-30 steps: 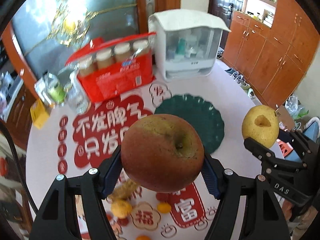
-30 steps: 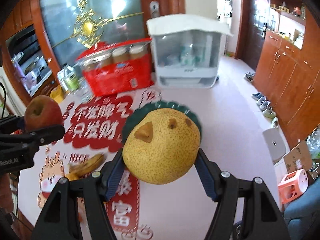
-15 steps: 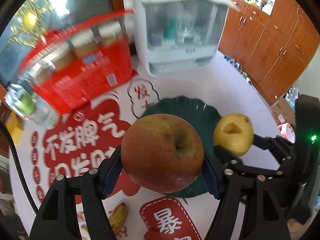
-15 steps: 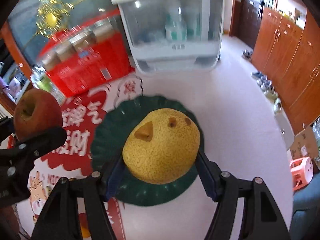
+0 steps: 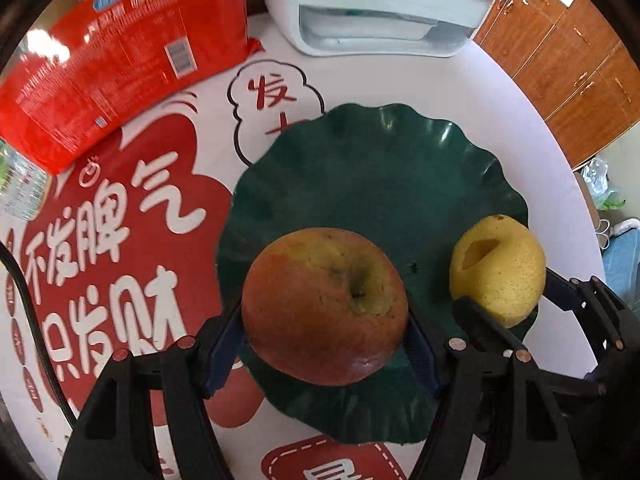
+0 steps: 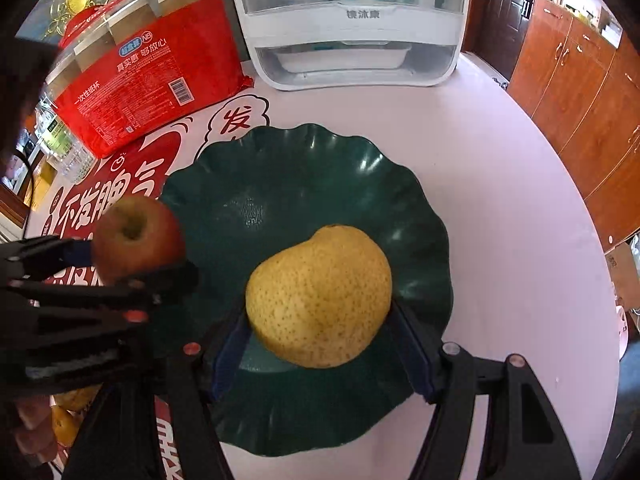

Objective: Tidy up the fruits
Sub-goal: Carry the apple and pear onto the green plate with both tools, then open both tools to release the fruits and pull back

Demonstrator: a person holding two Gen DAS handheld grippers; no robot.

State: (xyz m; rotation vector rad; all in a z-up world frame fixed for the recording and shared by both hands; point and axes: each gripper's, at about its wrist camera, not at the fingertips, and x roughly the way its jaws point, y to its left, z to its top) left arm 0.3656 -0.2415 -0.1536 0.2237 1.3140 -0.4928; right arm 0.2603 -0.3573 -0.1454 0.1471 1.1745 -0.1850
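Left gripper [image 5: 325, 334] clamped on the apple [image 5: 324, 306], blue pads on both flanks, stem dimple facing up and a bit toward the right side. Right gripper [image 6: 320, 344] clamped on the yellow pear [image 6: 319, 296], narrow end pointing away from the camera, so its long axis runs roughly along the fingers

Key relation: both fruits sit directly over the dark green scalloped plate [image 5: 380, 168], apple over its left-near part, pear [image 5: 498, 270] over its right-near edge. Seen from the right wrist the apple [image 6: 138, 238] hangs at the plate's [image 6: 280, 168] left rim, the pear more central. Can't tell if either fruit touches the plate; looks like a small gap, my guess. The two grippers are close side by side, not touching

Plate contents: nothing in it apart from a small dark speck. So neither fruit released yet. Next move as I read it: lower and open, one at a time to avoid the fruits knocking together; pear may roll on the dished surface

Further out: red cup pack [image 6: 148, 76] back left, white appliance [image 6: 352, 40] behind the plate, all on the printed tablecloth [image 5: 120, 216]. More small fruit at the near-left edge in the right wrist view, mostly hidden
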